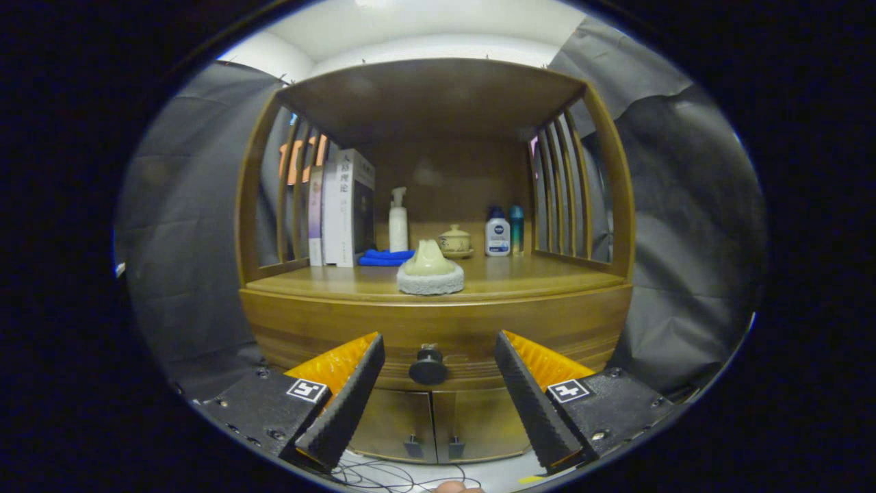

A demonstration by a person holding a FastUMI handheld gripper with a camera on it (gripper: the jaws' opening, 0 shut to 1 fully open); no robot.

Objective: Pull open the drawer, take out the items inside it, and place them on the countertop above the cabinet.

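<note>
Your gripper [438, 383] gapes wide, holding nothing, with the shut drawer's [438, 329] small hard knob [428, 368] at 12 o'clock between the fingers; pinch it squarely, it may slip.

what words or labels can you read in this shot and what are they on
Tall white book on the wooden countertop: spine characters, too blurred to read.
Squat white bottle with blue cap: dark badge on its label, too small to read.
Square black-and-white markers on the gripper: patterns, no words.
So no text is readable. The gripper is open, and the round black drawer knob sits between its fingers, untouched.
</note>
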